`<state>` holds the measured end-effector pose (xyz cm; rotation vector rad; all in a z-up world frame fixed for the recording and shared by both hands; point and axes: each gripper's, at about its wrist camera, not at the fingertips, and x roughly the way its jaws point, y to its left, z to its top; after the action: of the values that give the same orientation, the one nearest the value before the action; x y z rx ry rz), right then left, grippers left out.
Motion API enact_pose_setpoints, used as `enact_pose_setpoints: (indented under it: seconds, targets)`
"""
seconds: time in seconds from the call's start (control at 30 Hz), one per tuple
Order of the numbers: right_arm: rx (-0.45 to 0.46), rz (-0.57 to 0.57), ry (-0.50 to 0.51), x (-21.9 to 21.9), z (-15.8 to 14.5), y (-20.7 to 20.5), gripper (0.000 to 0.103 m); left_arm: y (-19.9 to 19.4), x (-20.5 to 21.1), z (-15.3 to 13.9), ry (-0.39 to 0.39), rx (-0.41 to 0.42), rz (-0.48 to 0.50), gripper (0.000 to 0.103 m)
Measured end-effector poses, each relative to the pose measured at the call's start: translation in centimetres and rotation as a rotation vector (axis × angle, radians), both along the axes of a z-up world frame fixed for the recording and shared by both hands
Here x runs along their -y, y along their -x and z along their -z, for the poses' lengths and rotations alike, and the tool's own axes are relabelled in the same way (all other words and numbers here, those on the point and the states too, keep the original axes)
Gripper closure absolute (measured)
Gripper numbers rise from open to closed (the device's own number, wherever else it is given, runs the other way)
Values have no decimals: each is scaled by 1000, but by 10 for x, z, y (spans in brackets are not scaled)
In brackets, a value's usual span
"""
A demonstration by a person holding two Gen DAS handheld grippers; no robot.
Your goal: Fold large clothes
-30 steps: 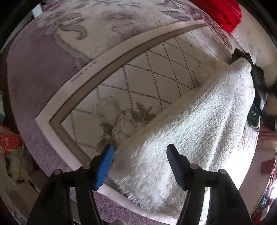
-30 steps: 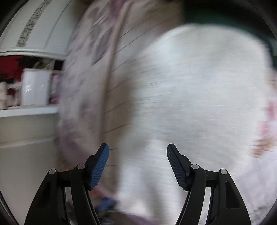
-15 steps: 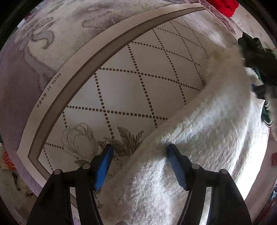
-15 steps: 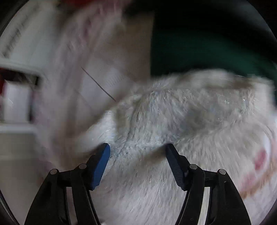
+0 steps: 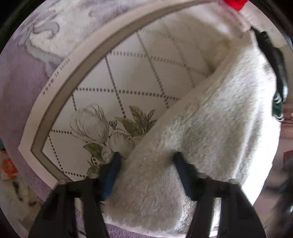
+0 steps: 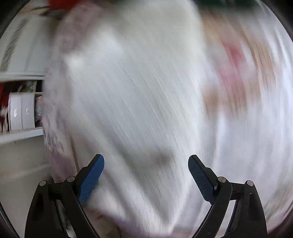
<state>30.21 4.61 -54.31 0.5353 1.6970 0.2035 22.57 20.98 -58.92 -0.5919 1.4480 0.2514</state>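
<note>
A white fluffy garment [image 5: 210, 119] lies on a cream mat [image 5: 137, 82] printed with dotted diamonds and a flower. My left gripper [image 5: 147, 164] points down at the garment's near corner. Its jaws are closing, a thick fold of the pile fills the gap, and both pads sink into it. In the right wrist view the same white garment [image 6: 137, 91] is a heavy blur beneath my right gripper [image 6: 146, 164]. Those jaws are opening wide, and I see nothing gripped between the blue pads.
A purple floral blanket [image 5: 22, 82] borders the mat on the left. A red cloth [image 5: 236, 3] lies at the far top edge and a dark green striped garment [image 5: 276, 104] at the right. A shelf with white boxes [image 6: 22, 113] stands on the left.
My left gripper sank onto the garment's corner and its fingers began closing on the fold. My right gripper swept fast across the garment and its jaws spread wider.
</note>
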Motion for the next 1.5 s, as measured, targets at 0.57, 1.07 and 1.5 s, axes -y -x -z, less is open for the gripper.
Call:
enact_pose_setpoints:
  seconds: [0.57,1.07,1.5]
  targets:
    - [-248,116,25,44,64,126,82,92,38,-11,178,-194,94,89]
    - [106,-48,125,-44,-4,-80,72,-124,63,-42,14,166,250,70]
    - [105,-105,126,-74,-5,-169,71,-199,68,-64,-28,216,279,68]
